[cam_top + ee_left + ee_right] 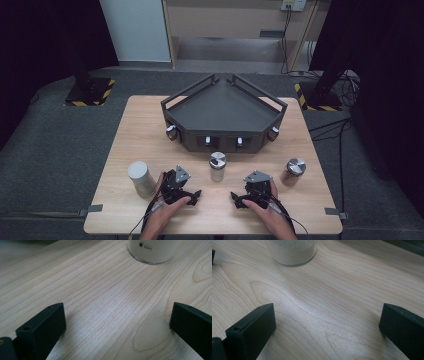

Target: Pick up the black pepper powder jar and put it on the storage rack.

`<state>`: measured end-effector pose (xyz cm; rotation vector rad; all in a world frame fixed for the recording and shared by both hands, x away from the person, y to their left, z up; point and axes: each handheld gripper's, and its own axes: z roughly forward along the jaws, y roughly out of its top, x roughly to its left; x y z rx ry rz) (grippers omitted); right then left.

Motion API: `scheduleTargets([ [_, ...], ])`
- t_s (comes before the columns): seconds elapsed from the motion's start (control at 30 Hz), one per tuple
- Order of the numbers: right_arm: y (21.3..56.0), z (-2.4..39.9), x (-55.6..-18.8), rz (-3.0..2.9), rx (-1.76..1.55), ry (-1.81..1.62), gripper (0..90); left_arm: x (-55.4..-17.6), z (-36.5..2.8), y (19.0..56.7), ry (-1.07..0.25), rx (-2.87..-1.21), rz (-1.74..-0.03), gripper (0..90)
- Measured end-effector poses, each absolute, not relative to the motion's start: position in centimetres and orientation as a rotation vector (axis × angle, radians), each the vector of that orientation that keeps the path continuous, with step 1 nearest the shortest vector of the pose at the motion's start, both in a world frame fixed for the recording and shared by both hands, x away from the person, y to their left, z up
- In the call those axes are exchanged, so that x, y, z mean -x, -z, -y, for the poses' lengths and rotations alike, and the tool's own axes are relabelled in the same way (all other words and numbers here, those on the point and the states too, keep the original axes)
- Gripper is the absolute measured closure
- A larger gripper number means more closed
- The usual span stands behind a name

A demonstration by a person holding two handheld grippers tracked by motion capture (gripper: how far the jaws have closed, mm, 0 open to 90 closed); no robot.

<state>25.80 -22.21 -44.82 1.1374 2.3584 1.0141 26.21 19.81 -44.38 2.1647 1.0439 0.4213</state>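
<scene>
Pale wood under both tools: left gripper (192, 196) and right gripper (239, 199) rest near the table's (125, 145) front edge, jaws spread, empty. The middle jar (217, 166) stands just beyond, between them. Risk: a low, off-centre approach could tip it.

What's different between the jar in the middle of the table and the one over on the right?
The middle jar holds pale, whitish contents; the right jar looks brownish. The middle jar stands between the two grippers, just in front of the dark tray; the right jar stands nearer the table's right edge, beyond the right gripper. Both stand upright with shiny metal lids, untouched.
</scene>
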Motion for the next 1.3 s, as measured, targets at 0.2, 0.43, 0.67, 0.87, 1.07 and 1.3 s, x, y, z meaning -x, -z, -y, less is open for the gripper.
scheduleTargets([
  [0.2,44.8,22.2,-25.8,-2.358,-1.138,-1.014,0.9,-25.8,-19.9,44.2,-0.413,-2.138,-1.052,1.2],
  [0.43,44.8,22.2,-25.8,-2.358,-1.139,-1.014,0.9,-25.3,-19.9,42.8,-0.434,-2.135,-1.040,1.4],
  [0.67,44.8,22.2,-25.8,-2.358,-1.138,-1.014,0.9,-24.6,-20.0,41.2,-0.459,-2.130,-1.033,2.3],
  [0.87,44.8,22.2,-25.7,-2.356,-1.141,-1.013,0.9,-24.1,-20.0,39.8,-0.477,-2.126,-1.024,2.3],
  [1.07,44.8,22.1,-25.7,-2.353,-1.144,-1.011,1.0,-23.6,-20.0,38.2,-0.490,-2.122,-1.012,2.3],
  [1.3,44.8,22.1,-25.7,-2.352,-1.146,-1.010,1.0,-23.0,-20.3,36.4,-0.519,-2.111,-1.005,2.3],
])
